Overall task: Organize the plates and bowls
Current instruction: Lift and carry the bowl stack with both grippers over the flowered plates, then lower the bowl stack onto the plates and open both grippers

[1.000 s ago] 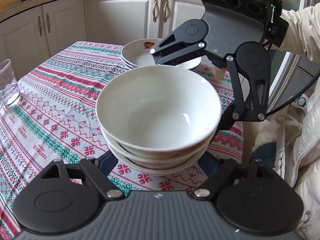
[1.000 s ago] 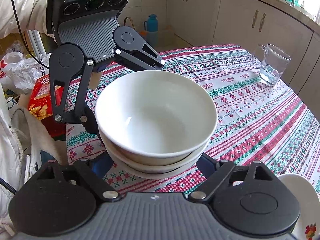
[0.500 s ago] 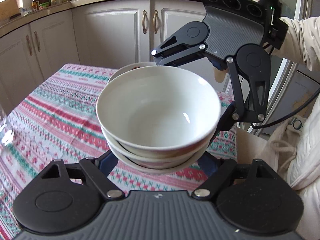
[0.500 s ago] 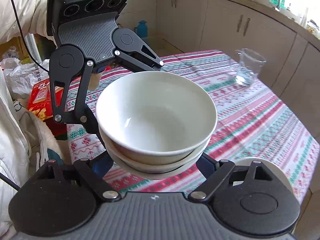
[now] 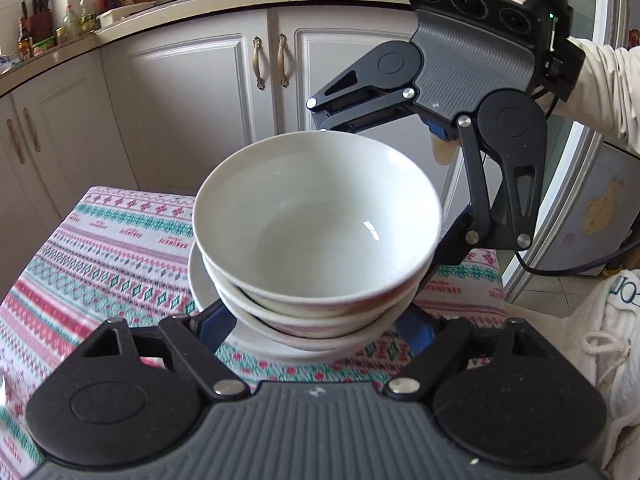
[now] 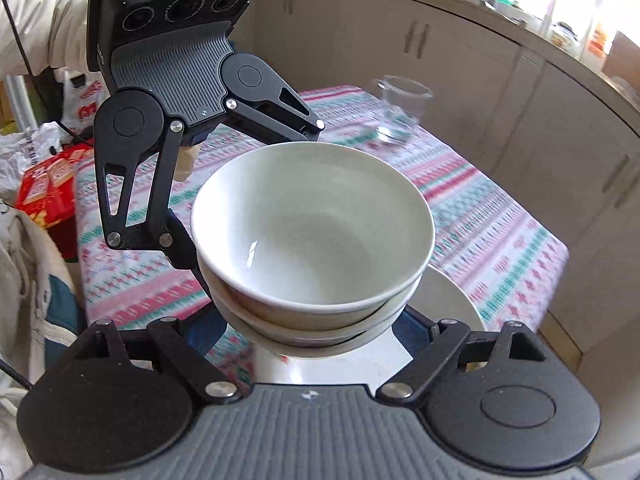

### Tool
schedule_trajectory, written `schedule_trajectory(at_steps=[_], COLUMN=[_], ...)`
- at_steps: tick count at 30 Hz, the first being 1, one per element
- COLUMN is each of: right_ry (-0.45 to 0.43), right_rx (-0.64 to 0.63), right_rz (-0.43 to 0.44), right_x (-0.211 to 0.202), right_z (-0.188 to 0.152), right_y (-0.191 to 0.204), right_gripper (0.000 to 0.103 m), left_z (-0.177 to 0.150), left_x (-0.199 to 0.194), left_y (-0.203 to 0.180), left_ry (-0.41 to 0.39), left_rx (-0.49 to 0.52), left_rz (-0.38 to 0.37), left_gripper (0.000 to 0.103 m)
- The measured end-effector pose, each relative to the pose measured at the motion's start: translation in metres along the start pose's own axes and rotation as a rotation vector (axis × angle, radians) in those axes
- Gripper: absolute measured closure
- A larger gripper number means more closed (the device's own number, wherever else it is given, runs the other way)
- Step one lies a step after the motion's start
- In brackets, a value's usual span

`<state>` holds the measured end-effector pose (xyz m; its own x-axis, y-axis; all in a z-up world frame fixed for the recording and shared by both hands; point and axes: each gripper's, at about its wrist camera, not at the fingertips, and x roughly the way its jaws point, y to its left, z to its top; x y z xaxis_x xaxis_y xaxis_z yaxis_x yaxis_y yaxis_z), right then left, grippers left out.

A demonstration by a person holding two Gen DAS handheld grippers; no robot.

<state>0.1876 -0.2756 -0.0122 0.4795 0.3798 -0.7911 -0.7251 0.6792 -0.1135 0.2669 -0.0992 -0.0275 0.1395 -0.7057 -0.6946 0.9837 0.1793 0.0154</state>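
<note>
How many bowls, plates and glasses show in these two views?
bowls: 3, nested in one stack
plate: 1 showing below the stack; any under it are hidden
glass: 1, blurred, on the tablecloth
Total: 5

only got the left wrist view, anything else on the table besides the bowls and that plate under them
Observer: Yes, a glass mug stands on the tablecloth near the far end, well clear of the bowl stack.
Operator: ok and whats off the table past the other gripper, cant see that side
Observer: A red box sits beyond the table's edge there, next to white plastic bags.
</note>
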Motion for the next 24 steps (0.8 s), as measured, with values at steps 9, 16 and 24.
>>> schedule_trajectory(at_steps=[9, 16, 24], right_ry=[0.017, 0.021, 0.028], right_rx=[0.063, 0.095, 0.119], right_rz=[-0.027, -0.027, -0.028], right_x=[0.006, 0.008, 0.010], right_z=[-0.026, -0.036, -0.040], right_y=[-0.029, -0.037, -0.042], right_gripper=[0.011, 0.011, 0.011], left_z=[0.010, 0.012, 0.014], left_x=[0.033, 0.040, 0.043], left_y=[0.006, 0.010, 0.012], left_ry=[0.029, 0.031, 0.026], left_rx=[0.014, 0.012, 0.006], left_rz=[-0.020, -0.021, -0.020], left_gripper=[0.018, 0.018, 0.018])
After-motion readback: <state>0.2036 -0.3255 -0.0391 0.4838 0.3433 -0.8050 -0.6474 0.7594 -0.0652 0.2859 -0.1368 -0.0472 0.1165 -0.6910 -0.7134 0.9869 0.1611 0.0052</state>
